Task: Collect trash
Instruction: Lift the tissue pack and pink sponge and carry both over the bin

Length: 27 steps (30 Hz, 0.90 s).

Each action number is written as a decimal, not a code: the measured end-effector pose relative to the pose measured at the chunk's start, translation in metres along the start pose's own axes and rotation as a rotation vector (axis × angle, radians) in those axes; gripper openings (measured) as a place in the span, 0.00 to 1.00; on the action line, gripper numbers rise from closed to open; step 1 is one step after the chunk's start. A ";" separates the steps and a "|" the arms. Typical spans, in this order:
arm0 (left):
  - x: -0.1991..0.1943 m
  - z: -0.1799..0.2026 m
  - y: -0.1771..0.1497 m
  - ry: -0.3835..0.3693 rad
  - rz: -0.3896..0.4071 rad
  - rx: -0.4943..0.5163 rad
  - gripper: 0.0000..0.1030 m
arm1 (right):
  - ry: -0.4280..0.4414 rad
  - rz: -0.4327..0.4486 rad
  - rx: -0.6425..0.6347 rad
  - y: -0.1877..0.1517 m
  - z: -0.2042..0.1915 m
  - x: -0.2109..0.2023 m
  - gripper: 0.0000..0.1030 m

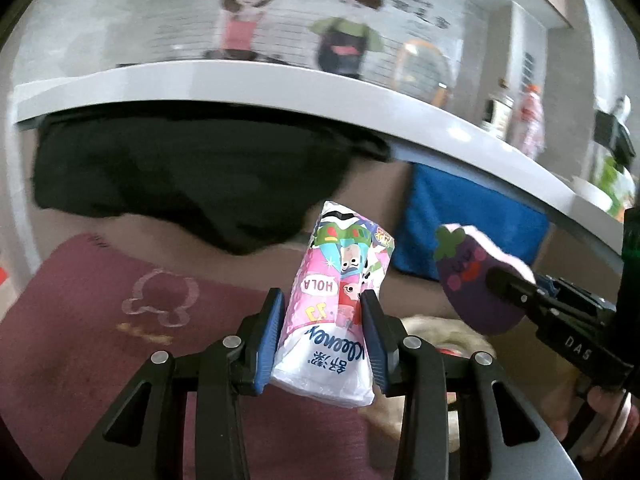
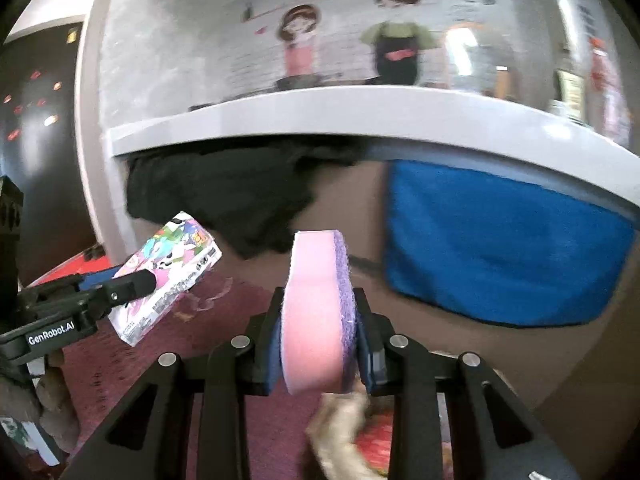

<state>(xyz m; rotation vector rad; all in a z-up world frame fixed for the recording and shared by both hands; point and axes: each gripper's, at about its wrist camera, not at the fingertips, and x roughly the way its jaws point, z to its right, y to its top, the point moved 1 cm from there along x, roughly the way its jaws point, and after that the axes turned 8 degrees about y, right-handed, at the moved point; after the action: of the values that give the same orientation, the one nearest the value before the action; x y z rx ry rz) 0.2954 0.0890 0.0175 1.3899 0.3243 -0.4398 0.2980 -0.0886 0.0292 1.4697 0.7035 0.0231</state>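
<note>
Carrying step: the left gripper (image 1: pixel 323 322) clenched a tissue pack (image 1: pixel 334 304), the right gripper (image 2: pixel 316 332) a sponge (image 2: pixel 316 312); next, finding a bin, none visible.

Wall cartoon figures (image 1: pixel 296 24) and text blurred, unreadable. Bottle (image 1: pixel 532 120) on counter (image 1: pixel 240 80) too smeared to ID. Beige/red thing (image 2: pixel 352 436) below jaws blurred, partly hidden by frame.

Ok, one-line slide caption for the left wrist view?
Left gripper clamps a pink cartoon-printed tissue pack; right gripper beside it holds a purple fruit-shaped sponge.
</note>
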 end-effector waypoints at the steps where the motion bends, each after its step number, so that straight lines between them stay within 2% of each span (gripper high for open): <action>1: 0.006 0.009 -0.002 -0.013 -0.007 0.005 0.39 | -0.023 0.008 0.014 -0.002 0.014 -0.008 0.27; 6: 0.034 0.058 -0.018 -0.073 -0.061 0.038 0.39 | -0.105 0.024 0.079 -0.013 0.067 -0.034 0.27; 12: 0.063 0.094 -0.036 -0.112 -0.113 0.049 0.39 | -0.151 0.005 0.144 -0.034 0.113 -0.041 0.27; 20: 0.088 0.117 -0.052 -0.145 -0.157 0.053 0.39 | -0.148 -0.027 0.205 -0.062 0.143 -0.029 0.27; 27: 0.109 0.125 -0.058 -0.163 -0.188 0.040 0.39 | -0.134 -0.043 0.241 -0.075 0.153 -0.017 0.27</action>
<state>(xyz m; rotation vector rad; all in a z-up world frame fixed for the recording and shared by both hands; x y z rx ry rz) 0.3587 -0.0525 -0.0645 1.3579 0.3156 -0.7141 0.3229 -0.2429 -0.0410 1.6680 0.6446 -0.1979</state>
